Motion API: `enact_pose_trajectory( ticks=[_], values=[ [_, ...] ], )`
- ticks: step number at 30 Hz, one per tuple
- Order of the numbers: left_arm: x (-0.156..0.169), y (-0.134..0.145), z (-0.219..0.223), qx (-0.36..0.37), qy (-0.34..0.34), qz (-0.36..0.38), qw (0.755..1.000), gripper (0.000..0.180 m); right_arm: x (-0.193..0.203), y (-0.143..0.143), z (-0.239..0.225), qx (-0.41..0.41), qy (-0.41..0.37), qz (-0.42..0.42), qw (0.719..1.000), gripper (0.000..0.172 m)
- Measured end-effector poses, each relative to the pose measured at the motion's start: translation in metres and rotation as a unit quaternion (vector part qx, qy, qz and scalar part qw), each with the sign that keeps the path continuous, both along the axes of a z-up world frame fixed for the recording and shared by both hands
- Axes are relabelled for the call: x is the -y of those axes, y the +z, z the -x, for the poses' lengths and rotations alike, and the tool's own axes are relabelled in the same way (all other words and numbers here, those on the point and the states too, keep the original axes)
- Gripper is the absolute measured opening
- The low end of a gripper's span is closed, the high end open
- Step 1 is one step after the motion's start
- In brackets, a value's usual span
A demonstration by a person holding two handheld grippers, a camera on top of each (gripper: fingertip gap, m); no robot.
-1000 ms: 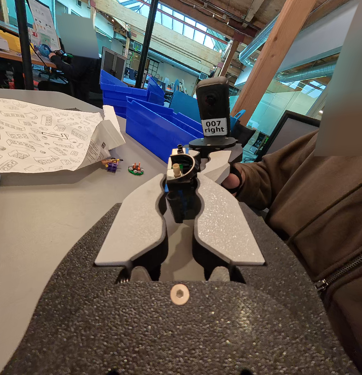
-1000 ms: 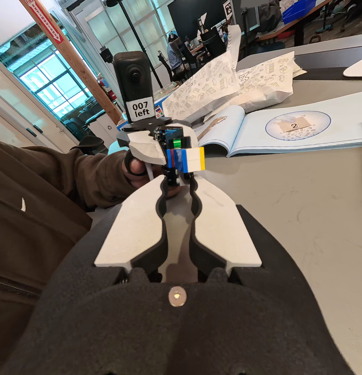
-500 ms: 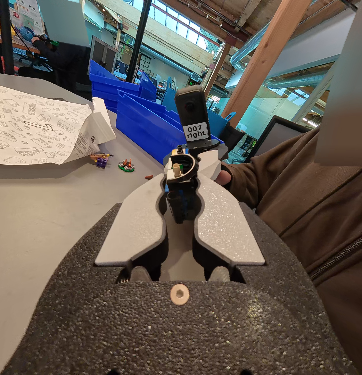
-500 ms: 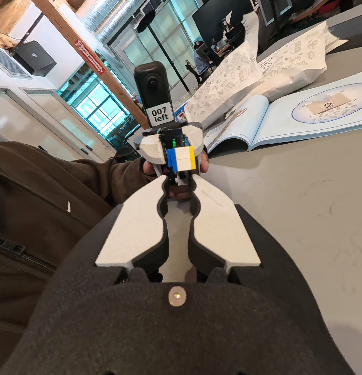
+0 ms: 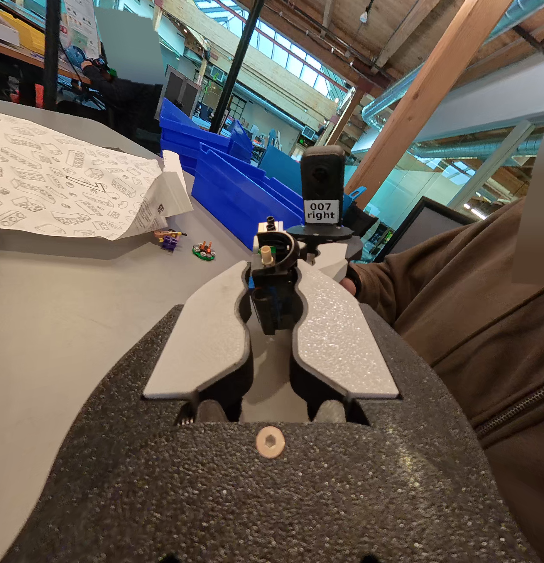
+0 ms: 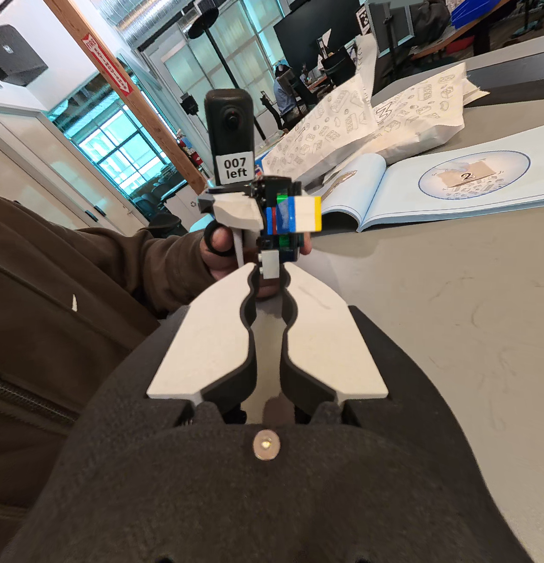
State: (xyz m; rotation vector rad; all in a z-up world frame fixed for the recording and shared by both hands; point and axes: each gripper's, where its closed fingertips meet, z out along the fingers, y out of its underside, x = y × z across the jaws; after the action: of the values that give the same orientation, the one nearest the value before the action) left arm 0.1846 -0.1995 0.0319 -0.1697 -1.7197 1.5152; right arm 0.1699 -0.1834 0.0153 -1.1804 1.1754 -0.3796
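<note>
Left gripper (image 5: 272, 292) is clamped on a black-and-blue brick assembly (image 5: 273, 274) above the grey table (image 5: 66, 320). Right gripper (image 6: 269, 271), jaws narrow, pinches a small grey brick (image 6: 270, 263) at the assembly's 6 o'clock end. An open booklet (image 6: 432, 192) lies at 2 o'clock.

blue bins (image 5: 234, 195), brick-patterned white bag (image 5: 66, 182)

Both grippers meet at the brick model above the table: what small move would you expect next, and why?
Probably easing the right gripper forward, pressing its grey brick onto the brick model clamped by the left gripper. The brick sits at the model's lower edge, seemingly not yet seated.
</note>
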Motion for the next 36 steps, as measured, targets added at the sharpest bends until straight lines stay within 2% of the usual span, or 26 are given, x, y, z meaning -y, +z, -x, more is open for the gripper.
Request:
enact_pose_trajectory(
  ticks=[7, 13, 17, 20, 22, 25, 27, 28, 31, 36],
  values=[
    [-0.001, 0.002, -0.009, -0.011, 0.014, 0.001, 1.0, 0.022, 0.004, -0.003, 0.012, -0.006, -0.039, 0.04, 0.998, 0.012],
    [-0.006, 0.001, -0.002, 0.079, 0.021, 0.035, 0.996, 0.022, 0.022, 0.006, 0.054, -0.012, -0.132, 0.118, 0.984, 0.012],
    [-0.009, -0.001, 0.008, 0.127, 0.016, 0.048, 0.991, 0.022, 0.058, 0.028, 0.102, -0.029, -0.219, 0.172, 0.96, 0.012],
    [-0.011, -0.002, 0.014, 0.146, 0.011, 0.054, 0.988, 0.022, 0.108, 0.046, 0.149, -0.055, -0.317, 0.219, 0.921, 0.013],
    [-0.012, -0.002, 0.018, 0.155, 0.008, 0.057, 0.986, 0.022, 0.147, 0.051, 0.185, -0.092, -0.394, 0.252, 0.879, 0.012],
    [-0.014, -0.001, 0.023, 0.16, 0.003, 0.061, 0.985, 0.022, 0.196, 0.041, 0.234, -0.167, -0.478, 0.298, 0.809, 0.016],
    [-0.015, -0.001, 0.027, 0.163, -0.001, 0.062, 0.985, 0.022, 0.215, 0.025, 0.253, -0.22, -0.495, 0.315, 0.779, 0.026],
    [-0.015, -0.002, 0.029, 0.165, -0.003, 0.062, 0.984, 0.022, 0.218, 0.018, 0.257, -0.235, -0.494, 0.316, 0.775, 0.03],
    [-0.016, -0.003, 0.033, 0.167, -0.006, 0.059, 0.984, 0.022, 0.212, 0.012, 0.25, -0.23, -0.479, 0.313, 0.787, 0.036],
    [-0.017, -0.003, 0.034, 0.181, -0.003, 0.066, 0.981, 0.022, 0.166, 0.029, 0.199, -0.15, -0.408, 0.368, 0.822, 0.034]
  ],
)
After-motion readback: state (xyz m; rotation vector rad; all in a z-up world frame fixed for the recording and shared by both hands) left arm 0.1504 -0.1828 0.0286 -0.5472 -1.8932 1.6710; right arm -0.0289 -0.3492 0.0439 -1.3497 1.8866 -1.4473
